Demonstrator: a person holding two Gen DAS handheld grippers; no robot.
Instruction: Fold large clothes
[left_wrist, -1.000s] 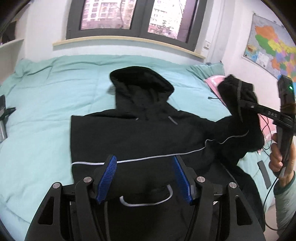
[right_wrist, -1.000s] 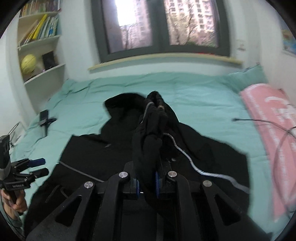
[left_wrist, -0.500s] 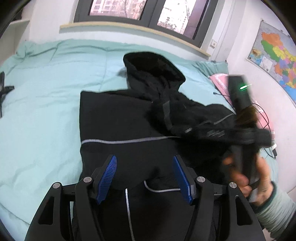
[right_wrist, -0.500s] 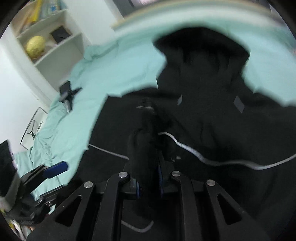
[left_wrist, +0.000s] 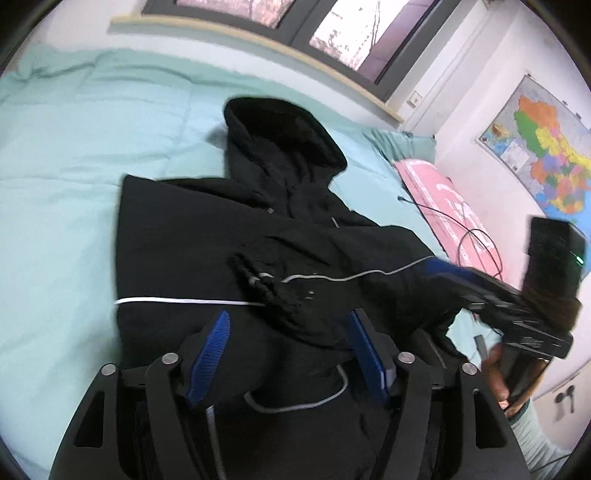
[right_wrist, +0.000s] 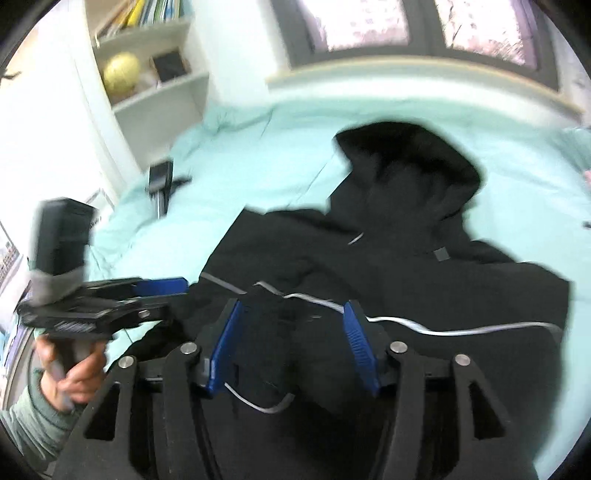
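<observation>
A black hooded jacket (left_wrist: 207, 236) with thin white piping lies on the teal bed, hood toward the window. Its right sleeve (left_wrist: 273, 291) lies folded across the chest. My left gripper (left_wrist: 288, 350) is open and empty, hovering over the jacket's lower part. My right gripper (right_wrist: 291, 347) is open and empty just above the folded sleeve (right_wrist: 273, 310). The right gripper also shows at the right of the left wrist view (left_wrist: 443, 271), and the left gripper at the left of the right wrist view (right_wrist: 159, 288).
The teal duvet (left_wrist: 59, 155) covers the bed. A pink pillow (left_wrist: 439, 199) with a black cable lies at the right. A small black device (right_wrist: 160, 182) rests on the bed's left side. Bookshelves (right_wrist: 147, 74) stand at the left, a map (left_wrist: 543, 155) on the right wall.
My right gripper carried the sleeve across the jacket's chest, laid it down and opened. My left gripper stayed open over the lower jacket.
</observation>
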